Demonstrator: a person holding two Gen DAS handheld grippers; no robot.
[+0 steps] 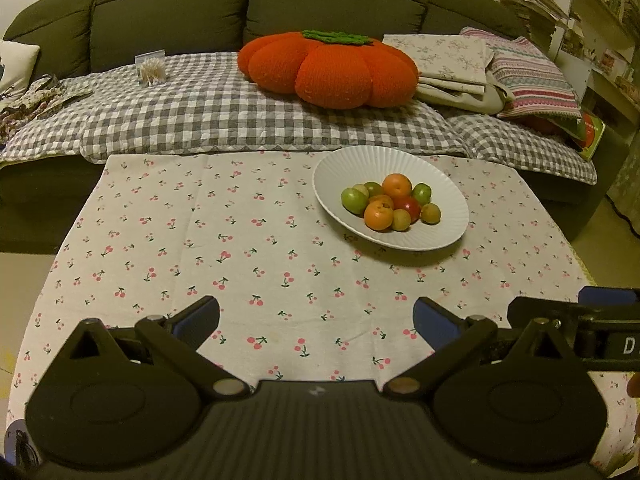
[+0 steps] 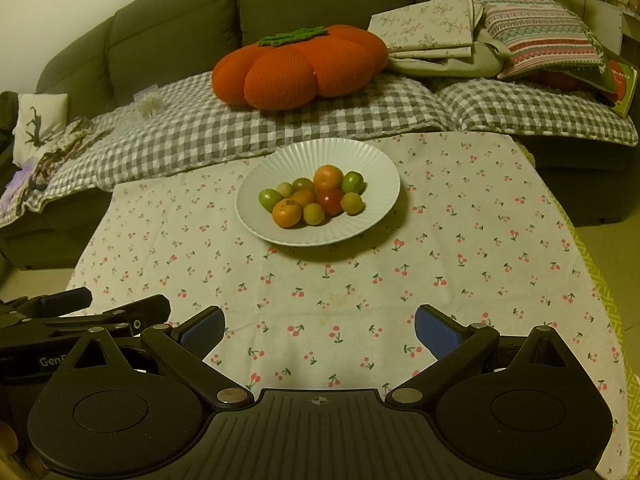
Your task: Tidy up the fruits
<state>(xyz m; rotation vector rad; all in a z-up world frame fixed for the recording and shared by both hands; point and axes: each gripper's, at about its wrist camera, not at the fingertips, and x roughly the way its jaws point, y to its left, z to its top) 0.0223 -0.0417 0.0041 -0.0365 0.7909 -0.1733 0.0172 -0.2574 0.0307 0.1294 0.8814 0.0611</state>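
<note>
Fruits (image 2: 316,200) lie heaped in the white ribbed plate (image 2: 376,160) on the cherry-print tabletop (image 2: 440,260), toward its far edge by the sofa (image 1: 160,8). Both the left gripper (image 1: 316,324) and the right gripper (image 2: 320,330) hover over the near side, well apart from the plate, fingers spread wide and holding nothing. The pile looks the likely trouble: small round pieces touch one another, so pinching one could nudge a neighbour over the shallow rim, or squeeze a soft one too hard.
</note>
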